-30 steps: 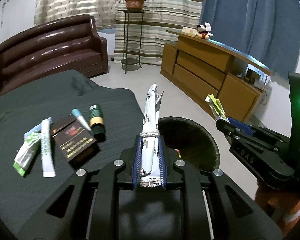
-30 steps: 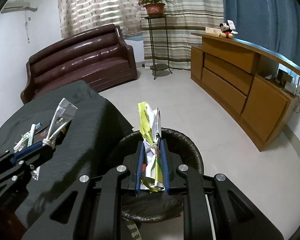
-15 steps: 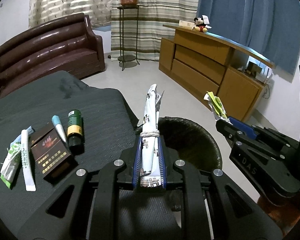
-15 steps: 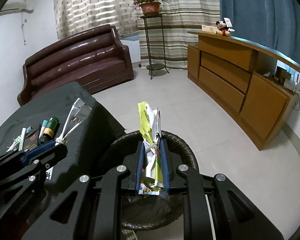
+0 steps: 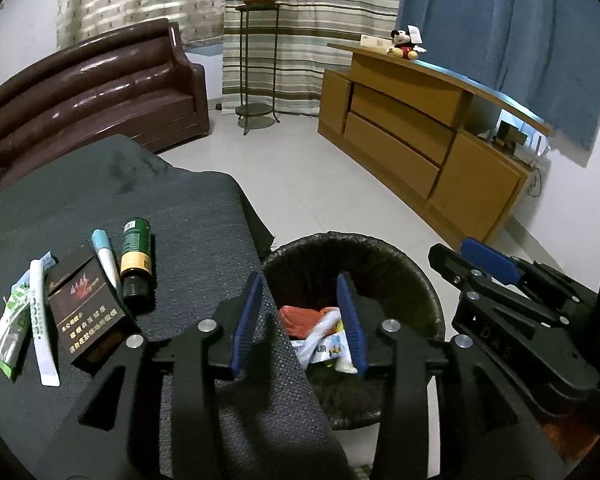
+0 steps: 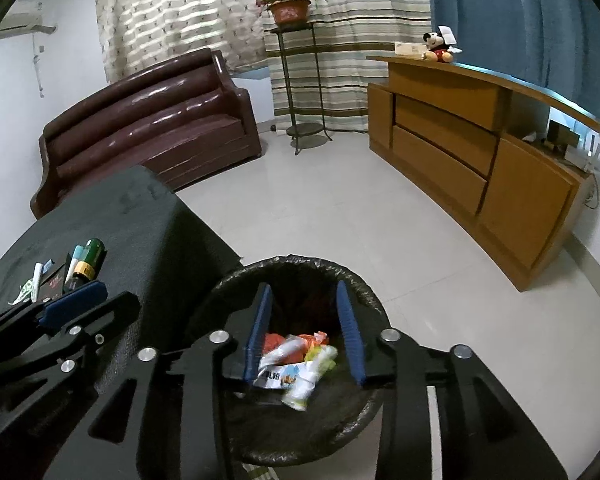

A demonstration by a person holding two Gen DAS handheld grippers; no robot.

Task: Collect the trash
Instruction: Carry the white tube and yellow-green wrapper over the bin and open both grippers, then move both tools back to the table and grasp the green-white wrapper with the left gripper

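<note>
both the left gripper point(image 5: 300, 320) and the right gripper point(image 6: 306, 328) have just been opening and are spread, nothing pinched. the wrappers point(image 6: 296, 364) lie inside the bin point(image 6: 352, 284). the cigarette pack point(image 5: 86, 312) (near the table edge) could be knocked off if reached for carelessly.

Readable text is scarce

We make out only "DAS" on the right gripper point(image 5: 496, 264); the dark box point(image 5: 86, 308) carries gold characters we cannot read.
</note>
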